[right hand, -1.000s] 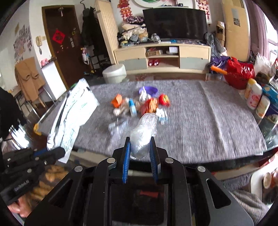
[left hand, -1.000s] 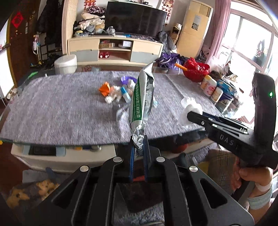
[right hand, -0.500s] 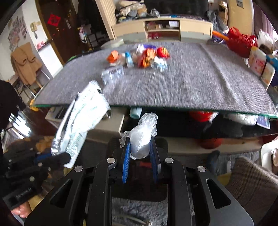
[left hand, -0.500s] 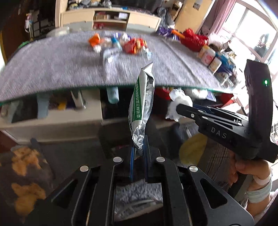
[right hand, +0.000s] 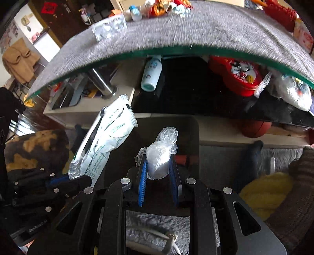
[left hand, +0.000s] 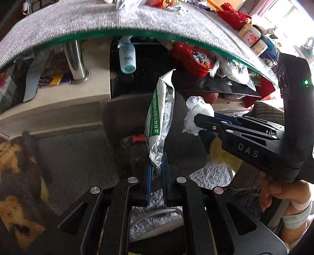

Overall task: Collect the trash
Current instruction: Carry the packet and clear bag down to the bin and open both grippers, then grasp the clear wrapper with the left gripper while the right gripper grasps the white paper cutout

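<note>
Two pieces are being carried: left gripper (left hand: 156, 172) clamping a foil wrapper (left hand: 160, 125), right gripper (right hand: 158, 172) pinching crumpled plastic (right hand: 160, 157); more litter (right hand: 157, 8) is waiting far on the table (right hand: 196, 31).

Both wrist views angled steeply down, close, sharing table edge (left hand: 137, 32)

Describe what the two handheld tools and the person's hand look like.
Both tools, left and right, are matte black with silver screws and blue ribbed pads. Seen from the left camera, the right one reads "DAS" in pale letters and shows a green light. The hand gripping it wears a pale wristband.
</note>
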Action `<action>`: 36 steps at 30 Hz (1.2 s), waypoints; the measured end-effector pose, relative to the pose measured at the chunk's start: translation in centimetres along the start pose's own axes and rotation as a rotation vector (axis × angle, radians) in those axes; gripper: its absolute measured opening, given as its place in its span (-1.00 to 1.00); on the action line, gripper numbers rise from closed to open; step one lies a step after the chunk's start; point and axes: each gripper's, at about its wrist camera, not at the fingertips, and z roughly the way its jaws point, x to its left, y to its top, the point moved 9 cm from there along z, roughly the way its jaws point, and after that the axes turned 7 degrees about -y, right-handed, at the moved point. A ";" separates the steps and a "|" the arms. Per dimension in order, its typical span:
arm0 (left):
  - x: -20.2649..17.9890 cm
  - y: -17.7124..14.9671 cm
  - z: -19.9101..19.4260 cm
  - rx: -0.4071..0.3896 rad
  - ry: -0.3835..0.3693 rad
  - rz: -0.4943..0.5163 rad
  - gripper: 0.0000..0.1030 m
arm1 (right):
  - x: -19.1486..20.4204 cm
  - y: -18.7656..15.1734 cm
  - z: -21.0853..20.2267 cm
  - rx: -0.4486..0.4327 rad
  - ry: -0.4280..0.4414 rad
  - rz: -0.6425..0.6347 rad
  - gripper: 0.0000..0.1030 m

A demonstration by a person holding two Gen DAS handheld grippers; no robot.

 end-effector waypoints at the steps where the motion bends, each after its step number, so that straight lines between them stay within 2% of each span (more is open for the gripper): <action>1: 0.0 0.0 0.1 0.004 -0.002 -0.004 -0.86 | 0.0 0.0 0.2 0.006 0.001 0.001 -0.52; 5: 0.3 0.0 0.4 0.017 -0.012 -0.018 -0.80 | -0.2 0.0 0.6 0.019 0.007 0.016 -0.50; 7: 0.5 0.1 0.5 0.018 -0.007 -0.017 -0.75 | -0.3 0.0 0.7 0.026 0.014 0.027 -0.31; 9: 0.6 0.2 0.6 0.020 0.000 -0.016 -0.55 | -0.4 0.1 0.7 0.027 0.012 0.034 -0.08; 13: 0.8 0.3 0.4 0.016 0.009 -0.022 -0.36 | -1.0 0.5 0.5 0.018 0.001 0.054 0.05; 17: 1.0 0.8 -0.6 -0.010 0.031 -0.011 0.08 | -2.1 1.6 -0.8 -0.015 -0.037 0.071 0.28; 20: 0.8 2.1 -2.4 -0.055 0.067 0.019 0.43 | -3.3 3.3 -2.9 -0.067 -0.090 0.084 0.58; 21: 0.7 2.6 -3.0 -0.067 0.075 0.025 0.55 | -3.7 3.9 -3.7 -0.086 -0.105 0.088 0.74; 22: 0.6 3.0 -3.6 -0.081 0.083 0.030 0.61 | -4.0 4.5 -4.4 -0.106 -0.112 0.092 0.82; 24: 0.3 4.3 -5.1 -0.112 0.099 0.040 0.82 | -4.4 5.9 -6.0 -0.143 -0.117 0.101 0.87; 29: -0.3 7.3 -8.2 -0.167 0.131 0.062 0.84 | -5.6 9.9 -9.7 -0.227 -0.118 0.122 0.89; 36: -1.0 12.2 -10.8 -0.216 0.152 0.090 0.84 | -5.8 14.1 -11.5 -0.278 -0.142 0.082 0.89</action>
